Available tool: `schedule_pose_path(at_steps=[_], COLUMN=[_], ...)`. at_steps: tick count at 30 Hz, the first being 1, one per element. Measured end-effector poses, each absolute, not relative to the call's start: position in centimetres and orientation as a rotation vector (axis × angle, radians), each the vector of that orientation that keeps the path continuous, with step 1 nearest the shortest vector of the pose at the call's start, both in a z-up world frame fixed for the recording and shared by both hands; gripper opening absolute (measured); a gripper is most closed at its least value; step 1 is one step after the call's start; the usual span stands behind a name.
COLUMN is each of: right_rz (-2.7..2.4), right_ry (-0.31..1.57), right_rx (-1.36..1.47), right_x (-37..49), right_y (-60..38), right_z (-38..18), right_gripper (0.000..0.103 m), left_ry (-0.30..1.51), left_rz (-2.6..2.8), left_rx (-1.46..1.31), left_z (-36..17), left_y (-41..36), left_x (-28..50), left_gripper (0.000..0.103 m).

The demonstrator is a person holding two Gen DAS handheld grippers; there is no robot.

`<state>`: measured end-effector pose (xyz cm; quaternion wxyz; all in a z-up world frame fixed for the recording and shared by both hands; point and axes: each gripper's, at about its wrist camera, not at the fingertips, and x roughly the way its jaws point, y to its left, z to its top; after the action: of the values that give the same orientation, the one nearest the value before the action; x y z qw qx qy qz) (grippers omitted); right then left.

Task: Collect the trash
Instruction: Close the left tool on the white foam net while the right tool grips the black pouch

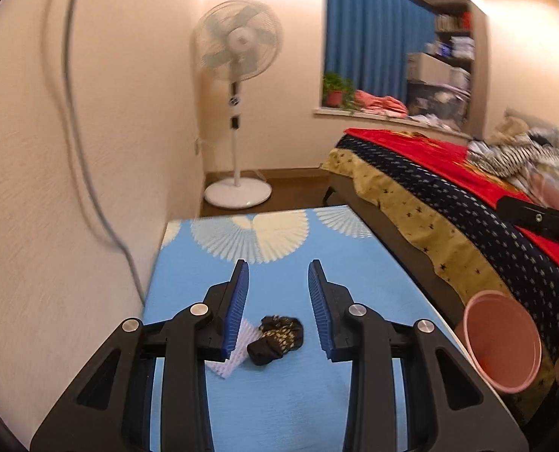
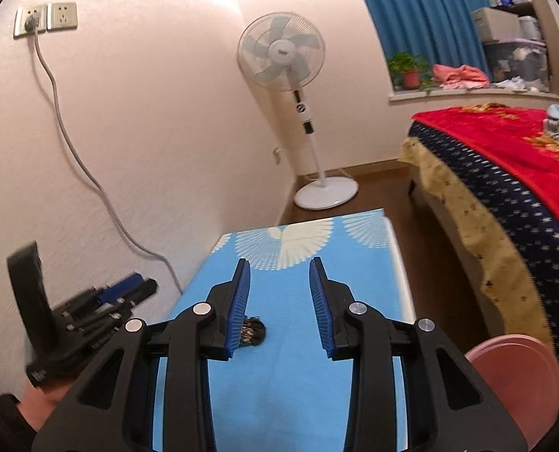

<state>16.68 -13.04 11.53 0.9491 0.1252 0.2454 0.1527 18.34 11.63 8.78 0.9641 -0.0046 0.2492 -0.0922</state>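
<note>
While I'm looking down my left gripper [image 1: 278, 275], its blue pads sit partly open with nothing pinched between them, just hanging over the blue table [image 1: 354, 263] with the white fan print. Down on that table between the fingers lies the trash: a dark crumpled wrapper [image 1: 275, 339] with little gold dots, touching a white foam net piece [image 1: 234, 354] that's half tucked behind my left finger. Off at the right edge there's a pink cup [image 1: 501, 342], open mouth tilted toward me, right by the bed [image 1: 449, 203] with the red blanket, and a standing fan [image 1: 238, 75] in the corner. Switching to the right wrist view, my right gripper [image 2: 279, 275] is also partly open and empty, over the same table. Only a bit of the dark wrapper [image 2: 254, 333] peeks out beside the left finger. The pink cup [image 2: 516, 376] is low on the right, my left gripper [image 2: 128, 290] shows blurry at the left, and a grey cable [image 2: 72, 150] runs down from the wall socket [image 2: 45, 19].
</note>
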Motion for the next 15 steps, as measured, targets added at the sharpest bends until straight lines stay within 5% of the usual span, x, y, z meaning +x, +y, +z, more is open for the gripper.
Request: schedule_pose_path(at_steps=[15], right_rz=[0.398], right_ry=[0.639], right_rx=[0.296], right_x=[25.4], right_y=[-7.8], right_z=[0.1], right_gripper=[0.035], left_ry=[0.646], left_rz=[-0.079], left_rx=[-0.071], left_z=[-0.2], left_y=[14.7], left_x=[23.8], left_gripper=[0.033])
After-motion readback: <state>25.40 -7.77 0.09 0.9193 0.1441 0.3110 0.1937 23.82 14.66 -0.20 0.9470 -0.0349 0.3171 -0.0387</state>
